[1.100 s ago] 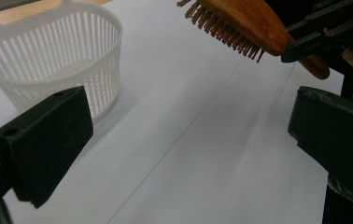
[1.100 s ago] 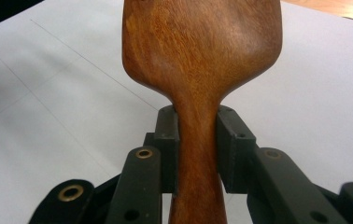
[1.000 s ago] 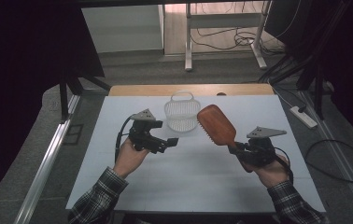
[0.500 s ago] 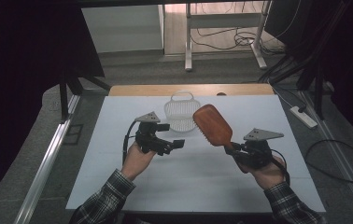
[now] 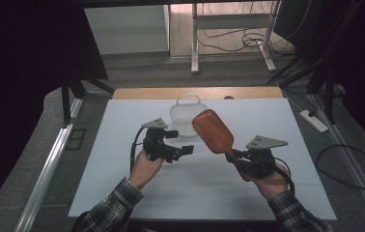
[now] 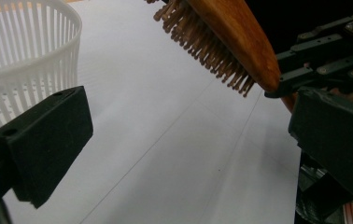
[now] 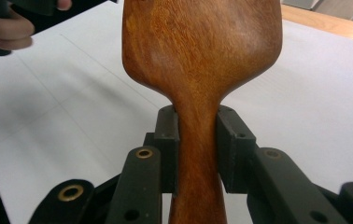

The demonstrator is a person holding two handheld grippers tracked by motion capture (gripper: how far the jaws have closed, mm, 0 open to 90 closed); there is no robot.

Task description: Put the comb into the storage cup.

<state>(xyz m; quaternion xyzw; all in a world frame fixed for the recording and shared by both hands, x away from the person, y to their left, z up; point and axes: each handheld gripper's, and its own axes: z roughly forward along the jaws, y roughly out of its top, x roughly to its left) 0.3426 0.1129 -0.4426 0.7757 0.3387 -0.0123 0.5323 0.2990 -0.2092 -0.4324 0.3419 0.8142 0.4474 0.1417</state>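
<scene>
High view is showing the right gripper clamping the brush handle, head hanging just beside the basket, left gripper gaping empty; lowering it bristles-down should be landing it cleanly

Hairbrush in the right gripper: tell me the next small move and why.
Probably carry the wooden hairbrush a little farther forward and left, over the white slatted basket. The right gripper is shut on its handle, the head hangs above the table with bristles down, just short of the basket's rim. The left gripper is open and holds nothing, so it likely need not act.
</scene>
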